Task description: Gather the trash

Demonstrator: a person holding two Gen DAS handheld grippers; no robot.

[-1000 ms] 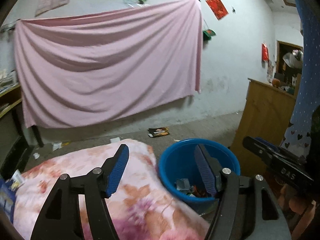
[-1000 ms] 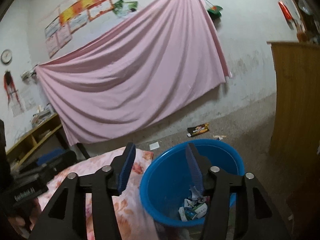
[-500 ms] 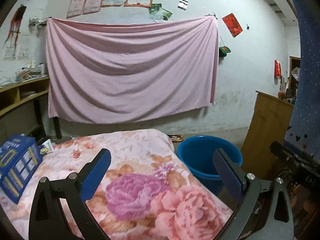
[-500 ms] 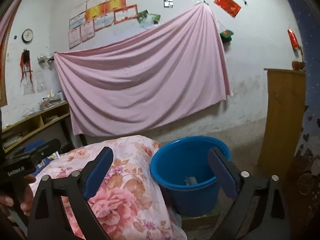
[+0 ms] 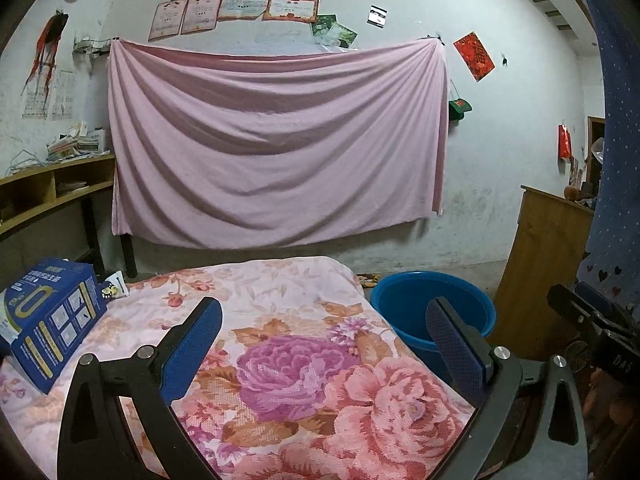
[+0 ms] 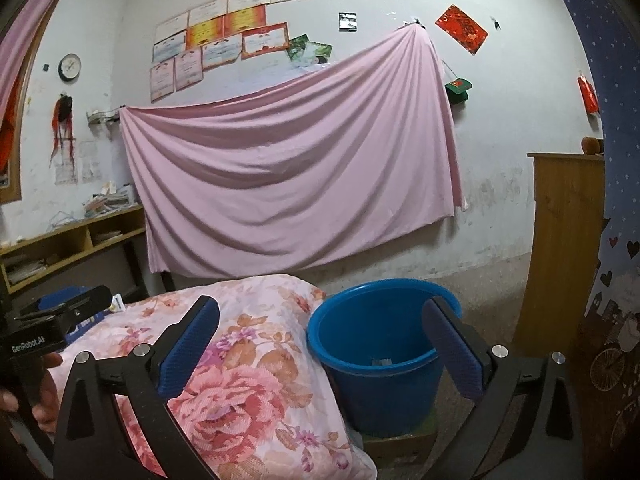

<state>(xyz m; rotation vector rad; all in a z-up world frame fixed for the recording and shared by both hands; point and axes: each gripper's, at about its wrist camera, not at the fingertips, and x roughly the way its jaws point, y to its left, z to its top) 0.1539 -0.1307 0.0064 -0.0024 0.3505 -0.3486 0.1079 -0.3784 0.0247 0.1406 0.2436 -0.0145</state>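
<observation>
1. You are holding the left gripper (image 5: 323,306) low over the floral quilt (image 5: 304,364). Its jaws are standing fully apart with nothing between them.
2. You are holding the right gripper (image 6: 320,306) beside it, pointing toward the blue bucket (image 6: 384,396). Its jaws are opening, and nothing is lying between them. Judged from this, both tools are released and ready for the next pickup.
3. The quilt is covering the bed and serving as the work surface. One blue carton (image 5: 52,328) is lying tilted at the quilt's left edge. One small white packet (image 5: 114,290) is lying just behind it, near the far left corner. These two are the likely remaining items to collect.
4. The bucket is standing on the floor just beside the quilt's right edge, probably so that items can be dropped without a long carry. It is resting on one flat cardboard box (image 6: 400,440), which is raising it closer to the quilt's level.
5. At least one pale scrap (image 6: 382,361) is lying on the bucket's bottom. You cannot count the rest, because the wall is hiding it.
6. One wooden cabinet (image 5: 540,264) is standing beyond the bucket.
7. One pink sheet (image 5: 276,148) is hanging on the far wall.
</observation>
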